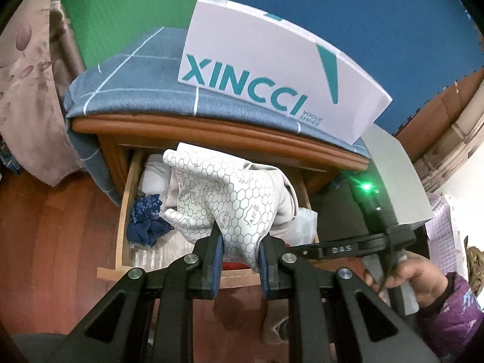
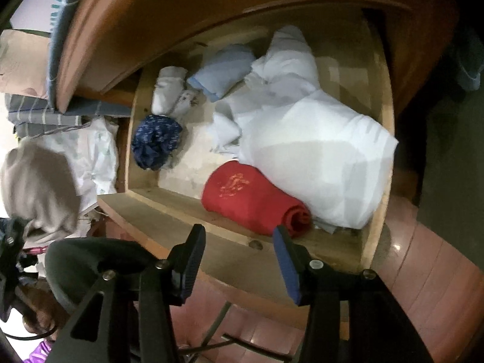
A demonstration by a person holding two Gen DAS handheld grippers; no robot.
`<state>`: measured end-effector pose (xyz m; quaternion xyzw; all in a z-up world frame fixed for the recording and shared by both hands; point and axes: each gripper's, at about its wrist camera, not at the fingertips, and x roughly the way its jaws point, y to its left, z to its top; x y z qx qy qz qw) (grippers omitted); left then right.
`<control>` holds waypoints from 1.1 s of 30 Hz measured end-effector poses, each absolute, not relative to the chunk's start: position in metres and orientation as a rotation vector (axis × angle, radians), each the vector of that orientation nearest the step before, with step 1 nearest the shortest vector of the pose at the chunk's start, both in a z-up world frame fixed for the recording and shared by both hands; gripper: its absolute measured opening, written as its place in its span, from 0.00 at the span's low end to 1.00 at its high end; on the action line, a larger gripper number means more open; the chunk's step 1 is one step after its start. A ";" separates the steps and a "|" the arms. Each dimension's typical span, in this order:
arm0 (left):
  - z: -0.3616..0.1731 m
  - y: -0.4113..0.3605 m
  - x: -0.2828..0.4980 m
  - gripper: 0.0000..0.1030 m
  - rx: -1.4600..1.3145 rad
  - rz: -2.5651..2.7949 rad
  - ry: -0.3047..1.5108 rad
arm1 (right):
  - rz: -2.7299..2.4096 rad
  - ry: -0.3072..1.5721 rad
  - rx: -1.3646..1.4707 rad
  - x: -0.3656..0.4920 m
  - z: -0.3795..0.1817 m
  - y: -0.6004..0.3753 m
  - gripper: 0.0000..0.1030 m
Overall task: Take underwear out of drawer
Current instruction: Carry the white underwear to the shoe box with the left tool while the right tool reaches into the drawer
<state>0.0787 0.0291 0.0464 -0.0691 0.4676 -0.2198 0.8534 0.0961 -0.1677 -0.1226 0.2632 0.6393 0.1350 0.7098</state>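
Before me stands a wooden nightstand (image 1: 211, 127) draped with a blue checked cloth (image 1: 136, 90), a white shoebox (image 1: 272, 69) on top. Behind it the wall (image 1: 363, 30) is green on the left and blue on the right; reddish wood floor (image 1: 45, 242) lies below.

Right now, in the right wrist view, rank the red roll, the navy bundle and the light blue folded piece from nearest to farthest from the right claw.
1. Red roll: at the drawer front, just beyond the open right claw.
2. Navy bundle: mid-drawer, on the left.
3. Light blue folded piece: at the back.
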 end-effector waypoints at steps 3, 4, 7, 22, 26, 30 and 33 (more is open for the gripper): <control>0.056 0.032 0.076 0.17 -0.148 -0.464 0.970 | 0.292 1.429 0.597 0.096 -0.124 -0.168 0.46; 0.059 0.033 0.074 0.17 -0.149 -0.467 0.966 | 0.287 1.431 0.593 0.096 -0.125 -0.169 0.47; 0.070 0.035 0.072 0.17 -0.152 -0.468 0.947 | 0.284 1.430 0.597 0.096 -0.125 -0.170 0.47; 0.136 0.025 0.085 0.17 -0.135 -0.467 0.835 | 0.324 1.363 0.630 0.090 -0.109 -0.176 0.47; 0.161 0.017 0.095 0.17 -0.120 -0.473 0.784 | 0.328 1.363 0.632 0.089 -0.108 -0.175 0.47; 0.188 0.004 0.113 0.17 -0.107 -0.488 0.744 | 0.333 1.365 0.632 0.090 -0.109 -0.174 0.47; 0.204 -0.009 0.136 0.17 -0.084 -0.482 0.721 | 0.337 1.369 0.630 0.089 -0.110 -0.173 0.47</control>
